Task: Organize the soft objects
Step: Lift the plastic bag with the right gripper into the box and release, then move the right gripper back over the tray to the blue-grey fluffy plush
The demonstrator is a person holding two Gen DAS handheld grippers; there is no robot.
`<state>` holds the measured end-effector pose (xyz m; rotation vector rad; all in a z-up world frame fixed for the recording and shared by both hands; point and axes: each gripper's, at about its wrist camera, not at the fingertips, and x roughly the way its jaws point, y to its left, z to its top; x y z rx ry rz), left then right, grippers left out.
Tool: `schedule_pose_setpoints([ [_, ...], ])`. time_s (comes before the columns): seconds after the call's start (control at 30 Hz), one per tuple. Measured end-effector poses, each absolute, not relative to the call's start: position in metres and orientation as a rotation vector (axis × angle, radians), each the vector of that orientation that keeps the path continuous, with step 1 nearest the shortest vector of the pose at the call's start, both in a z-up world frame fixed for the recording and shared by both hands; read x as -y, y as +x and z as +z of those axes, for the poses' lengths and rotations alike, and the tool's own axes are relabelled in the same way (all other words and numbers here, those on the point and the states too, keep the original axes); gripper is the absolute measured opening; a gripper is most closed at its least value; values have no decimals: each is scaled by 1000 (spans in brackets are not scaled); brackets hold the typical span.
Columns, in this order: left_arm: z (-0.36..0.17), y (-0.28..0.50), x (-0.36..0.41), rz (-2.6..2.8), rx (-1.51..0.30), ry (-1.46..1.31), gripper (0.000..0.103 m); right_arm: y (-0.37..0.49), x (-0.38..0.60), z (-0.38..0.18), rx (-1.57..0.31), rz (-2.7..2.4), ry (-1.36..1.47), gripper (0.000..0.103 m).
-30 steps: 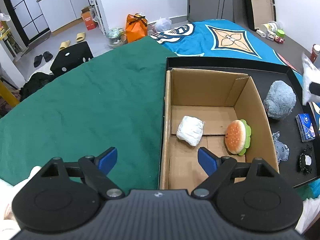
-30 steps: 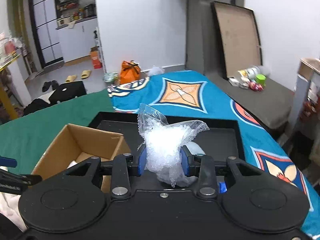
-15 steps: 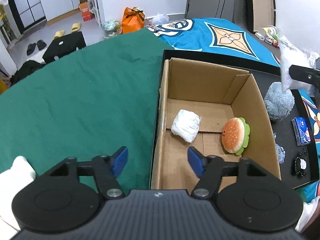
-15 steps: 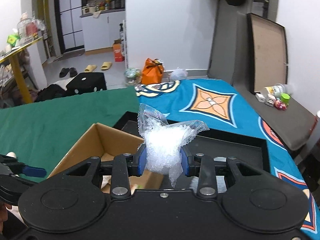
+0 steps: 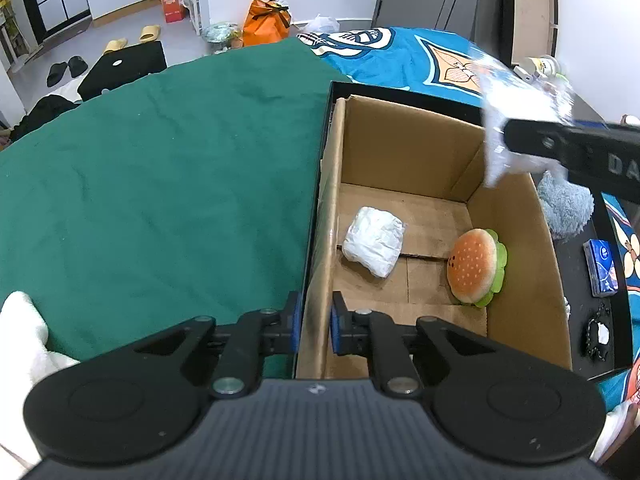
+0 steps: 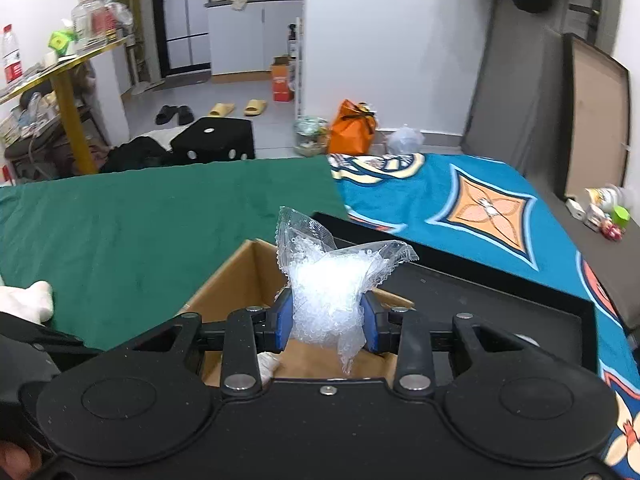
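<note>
The left gripper (image 5: 312, 324) is clamped on the near left wall of a cardboard box (image 5: 516, 264), its blue pads nearly together with only the wall between them. The right gripper (image 6: 326, 322) is closed on a clear bag of translucent beads (image 6: 326, 284), crumpled and pinched at the middle, held above the box's far right corner. Inside the box, a white bundle (image 5: 374, 246) lies at 12 o'clock from the left jaws, a plush burger (image 5: 476, 266) at 2 o'clock.

Even bright indoor light, soft shadows; strong fisheye bending at edges; slight motion blur right side
</note>
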<state>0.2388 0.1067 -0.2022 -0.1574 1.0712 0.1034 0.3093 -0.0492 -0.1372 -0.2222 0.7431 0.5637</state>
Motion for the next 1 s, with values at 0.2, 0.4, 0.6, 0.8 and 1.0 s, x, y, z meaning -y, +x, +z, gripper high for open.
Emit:
schedule_pose_setpoints([
  [0.2, -205, 239, -113, 95, -1073, -198, 13, 311, 42, -122, -703, 611, -177, 54],
  [0.4, -205, 240, -113, 91, -1076, -209, 14, 312, 53, -122, -729, 600, -179, 56],
  [0.6, -204, 240, -114, 98, -1080, -198, 16, 307, 70, -130, -769, 584, -202, 56],
  [0.8, -202, 242, -110, 106, -1087, -172, 19, 301, 89, -133, -802, 554, -202, 61],
  [1.0, -198, 239, -109, 131, -1085, -153, 35, 298, 105, -133, -806, 534, -211, 64],
])
